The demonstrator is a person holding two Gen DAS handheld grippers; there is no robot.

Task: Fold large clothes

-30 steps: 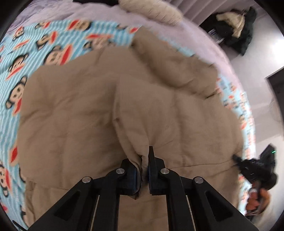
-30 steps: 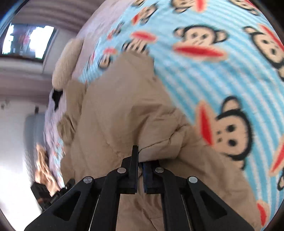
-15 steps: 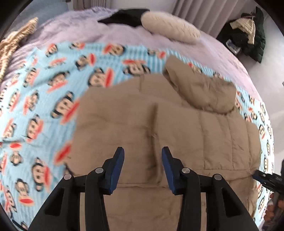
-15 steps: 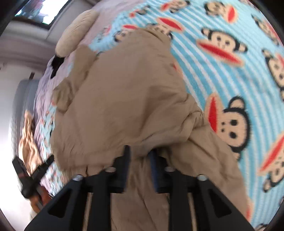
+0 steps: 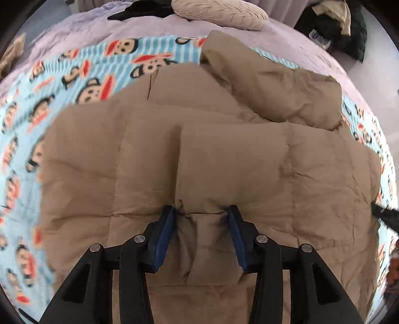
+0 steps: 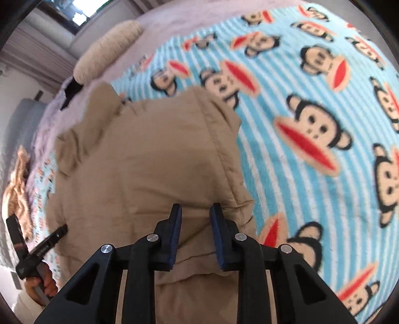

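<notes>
Presently, left wrist view: tan quilted jacket [image 5: 224,162] lying flat on the monkey-print blanket [image 5: 82,74], hood [image 5: 274,82] toward the far pillow [image 5: 219,12]. Left gripper [image 5: 202,216] has just been opening; its jaws stand parted, blue pads dimpling a ridge of cloth between them, and nothing is clenched. Folded panel edge runs up from the near hem.

Right wrist view: same jacket [image 6: 149,162], its seamed edge beside the blanket [image 6: 311,124]. Right gripper [image 6: 195,214] has just been narrowing, yet a gap shows between the pads and the fabric lies under them, not pinched; released. The left gripper [image 6: 37,249] is visible at the jacket's far side, a hand [image 6: 40,284] behind it.

Handling note, as judgement: a fold looks just laid. Take the next hem at both corners evenly, gather a full thickness of padding before closing, and lift together so the bulky layers do not slide.
</notes>
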